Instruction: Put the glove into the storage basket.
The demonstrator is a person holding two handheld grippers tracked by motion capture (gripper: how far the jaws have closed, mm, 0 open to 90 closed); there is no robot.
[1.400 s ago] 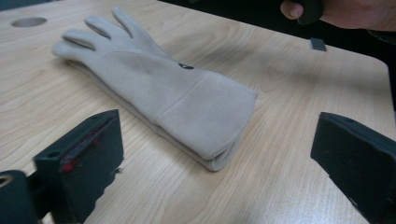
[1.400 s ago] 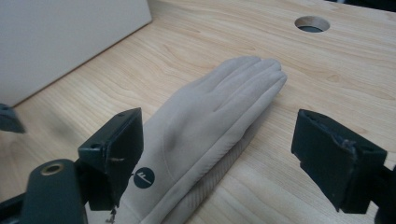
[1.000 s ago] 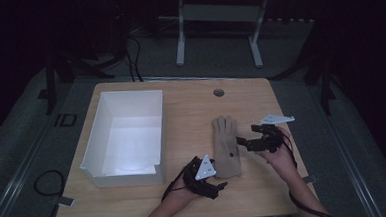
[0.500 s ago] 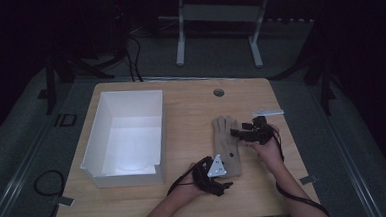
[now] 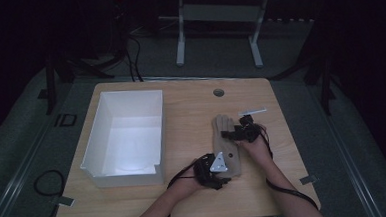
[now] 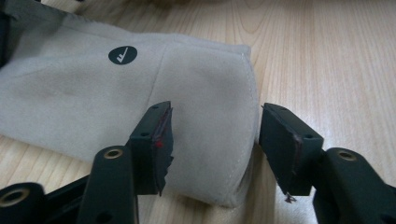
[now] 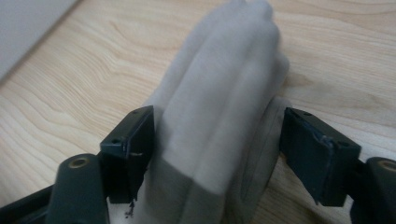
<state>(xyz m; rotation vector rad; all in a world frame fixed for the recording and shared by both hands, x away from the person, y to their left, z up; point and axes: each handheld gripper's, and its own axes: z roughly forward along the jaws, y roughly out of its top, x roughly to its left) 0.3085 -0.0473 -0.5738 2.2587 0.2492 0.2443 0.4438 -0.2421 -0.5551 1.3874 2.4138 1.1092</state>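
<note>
Wooden worktop (image 5: 186,204) in a dark room, seen from the high view. White open box (image 5: 125,137) sits on its left half. Small round grommet (image 5: 218,92) near the far edge. Grey glove (image 5: 226,142) lies flat right of the box, fingers pointing away from the person, cuff toward them.

Left claw (image 5: 218,174) is at the cuff end, right claw (image 5: 231,135) at the finger end; the high view is too coarse for jaw detail.

Left gripper view: cuff corner of the glove (image 6: 140,102) sits between the jaws; they have just been closing, gap visible at the right pad, not clamped. It also picks up a round dark logo (image 6: 123,55).

Right gripper view: jaws straddle the glove's fingers (image 7: 219,116), have just narrowed, left pad touching fabric, right pad just clear.
</note>
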